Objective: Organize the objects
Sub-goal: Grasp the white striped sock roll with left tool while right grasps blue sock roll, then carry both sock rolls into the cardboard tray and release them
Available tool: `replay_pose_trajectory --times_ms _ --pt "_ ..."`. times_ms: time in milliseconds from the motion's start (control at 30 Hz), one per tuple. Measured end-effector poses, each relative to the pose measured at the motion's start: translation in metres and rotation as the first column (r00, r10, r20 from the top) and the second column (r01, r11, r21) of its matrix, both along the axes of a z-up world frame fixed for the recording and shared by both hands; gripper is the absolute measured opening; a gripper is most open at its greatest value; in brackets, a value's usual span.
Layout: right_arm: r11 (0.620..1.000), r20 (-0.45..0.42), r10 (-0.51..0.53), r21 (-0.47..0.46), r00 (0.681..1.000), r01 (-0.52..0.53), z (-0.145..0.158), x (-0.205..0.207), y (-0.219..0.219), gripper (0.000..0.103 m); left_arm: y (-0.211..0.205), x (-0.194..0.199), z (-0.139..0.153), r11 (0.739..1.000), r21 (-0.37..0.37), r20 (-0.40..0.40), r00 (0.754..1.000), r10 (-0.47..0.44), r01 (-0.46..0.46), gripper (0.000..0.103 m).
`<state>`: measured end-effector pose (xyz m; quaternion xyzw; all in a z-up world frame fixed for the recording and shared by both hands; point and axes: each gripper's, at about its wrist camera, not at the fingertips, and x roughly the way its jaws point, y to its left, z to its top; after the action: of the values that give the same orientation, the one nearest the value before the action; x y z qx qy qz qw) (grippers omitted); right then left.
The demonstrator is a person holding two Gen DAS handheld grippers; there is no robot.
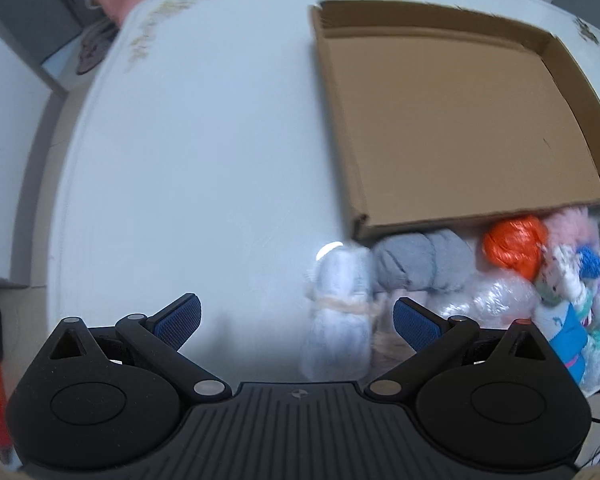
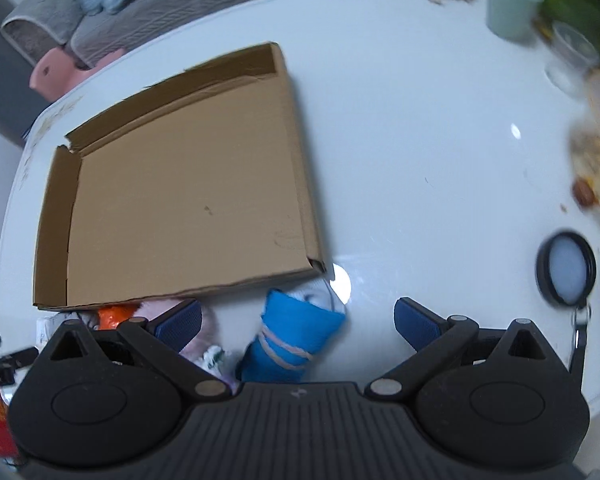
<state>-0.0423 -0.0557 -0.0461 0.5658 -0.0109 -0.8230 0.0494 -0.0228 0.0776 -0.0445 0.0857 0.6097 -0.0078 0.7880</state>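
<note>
A: Quick rundown. What's the main container?

B: Shallow cardboard box (image 1: 456, 120), open top, sitting flat on the white table (image 1: 200, 160). Nothing inside it in either view, just bare brown floor w/ a small dark mark. One corner flap looks torn in the right wrist view.

A: Where's the stuff to sort?

B: Piled on the table just beside the box's near edge. Left wrist view: a pale rolled sock bundle (image 1: 340, 312) tied w/ a beige band, a grey roll (image 1: 424, 260) touching the box edge, an orange ball (image 1: 514, 244), something pink and fluffy (image 1: 572, 224), plus a mixed heap of patterned socks (image 1: 568, 292) and a clear plastic bag (image 1: 500, 300). Blurry, can't tell exact count.

A: Right cam?

B: A blue rolled sock (image 2: 296, 340) w/ pink band wrapped round it, lying near the box's near corner, w/ something white (image 2: 314, 294) behind it.

A: Grippers?

B: Left gripper (image 1: 296, 320) spread wide, nothing between its pads; the pale bundle sits betw. the fingers but nearer the one on the right of frame, contact unclear. Right gripper (image 2: 298, 320) also spread wide, gripping nothing; blue roll lies in the gap, not pinched.

A: Other containers?

B: Far side of table in right wrist view: a mint-green cup (image 2: 510, 4), contents not visible, and a clear glass (image 2: 570, 56) beside it, too blurred to say. Also a round black-rimmed disc (image 2: 566, 274) near the table's right edge, well apart from the box.
</note>
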Motion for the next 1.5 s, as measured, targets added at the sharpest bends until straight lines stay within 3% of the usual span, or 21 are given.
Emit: replay_pose_trajectory --times_ms 100,167,333,600,667,800,867,900,967,1133,1300,1500 --pt "1.0 0.032 0.0 0.026 0.999 -0.001 -0.01 0.001 -0.005 0.101 -0.002 0.001 -0.016 1.0 0.014 -0.031 0.999 -0.004 0.004 0.102" --pt "0.999 0.061 -0.008 0.045 0.998 0.005 -0.019 0.0 -0.007 0.096 0.002 0.003 -0.022 1.0 -0.006 -0.04 0.999 0.008 -0.009 0.102" --pt "0.999 0.096 -0.024 0.037 0.995 0.02 -0.03 -0.002 -0.012 0.095 0.017 0.004 -0.031 0.998 -0.035 -0.042 0.998 0.054 -0.056 0.102" --pt "0.999 0.133 -0.021 0.052 0.991 0.015 -0.05 -0.005 -0.024 0.071 0.024 -0.007 -0.042 0.998 -0.037 -0.058 0.997 0.044 -0.046 0.102" --pt "0.999 0.139 -0.019 0.037 0.99 0.014 -0.052 -0.006 -0.025 0.05 0.027 -0.01 -0.043 0.997 -0.059 -0.057 0.997 0.045 -0.048 0.1" --pt "0.999 0.134 0.004 0.035 0.991 -0.009 -0.051 -0.008 -0.027 0.039 0.031 -0.017 -0.037 0.995 -0.096 -0.04 0.999 0.031 -0.035 0.083" --pt "0.999 0.133 0.013 0.031 0.991 -0.017 -0.049 -0.009 -0.026 0.037 0.033 -0.019 -0.03 0.994 -0.102 -0.02 0.999 0.029 -0.03 0.051" --pt "0.999 0.131 0.015 0.028 0.991 -0.019 -0.048 -0.01 -0.026 0.037 0.034 -0.019 -0.027 0.994 -0.107 -0.014 0.999 0.031 -0.032 0.042" --pt "0.999 0.118 0.032 0.032 0.993 -0.036 -0.044 -0.01 -0.026 0.036 0.04 -0.022 -0.025 0.989 -0.135 -0.02 0.998 0.052 -0.055 0.042" --pt "0.999 0.1 0.044 0.02 0.994 -0.047 -0.034 -0.011 -0.016 0.033 0.037 -0.029 -0.007 0.992 -0.118 -0.026 0.999 0.034 -0.037 0.042" --pt "0.999 0.057 0.054 0.007 0.997 -0.054 -0.021 -0.014 -0.004 0.033 0.025 -0.027 0.025 0.992 -0.123 0.05 0.998 0.039 -0.032 0.042" --pt "0.991 0.012 0.133 0.005 0.991 -0.133 -0.009 -0.018 -0.015 0.032 0.005 -0.026 0.07 0.988 -0.139 0.259 0.966 -0.026 0.064 0.042"
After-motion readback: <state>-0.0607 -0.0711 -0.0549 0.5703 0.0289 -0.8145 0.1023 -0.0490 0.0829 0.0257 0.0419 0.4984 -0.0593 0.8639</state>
